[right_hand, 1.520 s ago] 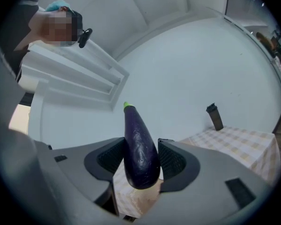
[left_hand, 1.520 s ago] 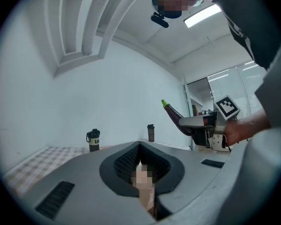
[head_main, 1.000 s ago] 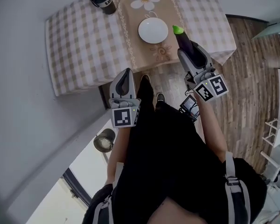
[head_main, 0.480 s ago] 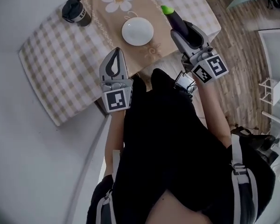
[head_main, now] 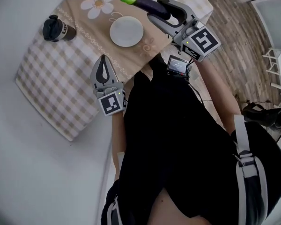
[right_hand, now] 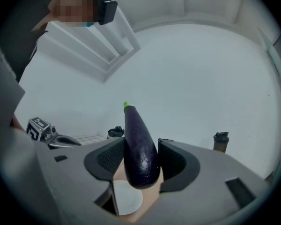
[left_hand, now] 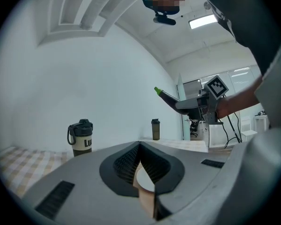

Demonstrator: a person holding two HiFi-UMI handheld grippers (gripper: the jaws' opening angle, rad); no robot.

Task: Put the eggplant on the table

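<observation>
A dark purple eggplant [head_main: 147, 4] with a green tip is held in my right gripper [head_main: 165, 11], which is shut on it above the table's near edge, just right of the white plate [head_main: 126, 31]. In the right gripper view the eggplant [right_hand: 138, 146] sticks up between the jaws, with the plate [right_hand: 127, 197] below. My left gripper [head_main: 103, 69] hovers over the checked tablecloth [head_main: 51, 74], shut and holding nothing. From the left gripper view, the right gripper with the eggplant [left_hand: 166, 96] shows at the right.
A dark travel mug [head_main: 56, 29] stands on the table at the left. A beige runner [head_main: 91, 22] with a flower print lies under the plate. Wooden floor [head_main: 239, 50] lies to the right. A dark bottle [right_hand: 220, 142] stands far off.
The head view has swung right, so the table sits further left. My right gripper has turned the eggplant to point left, closer to the plate. The left gripper has moved over the tablecloth.
</observation>
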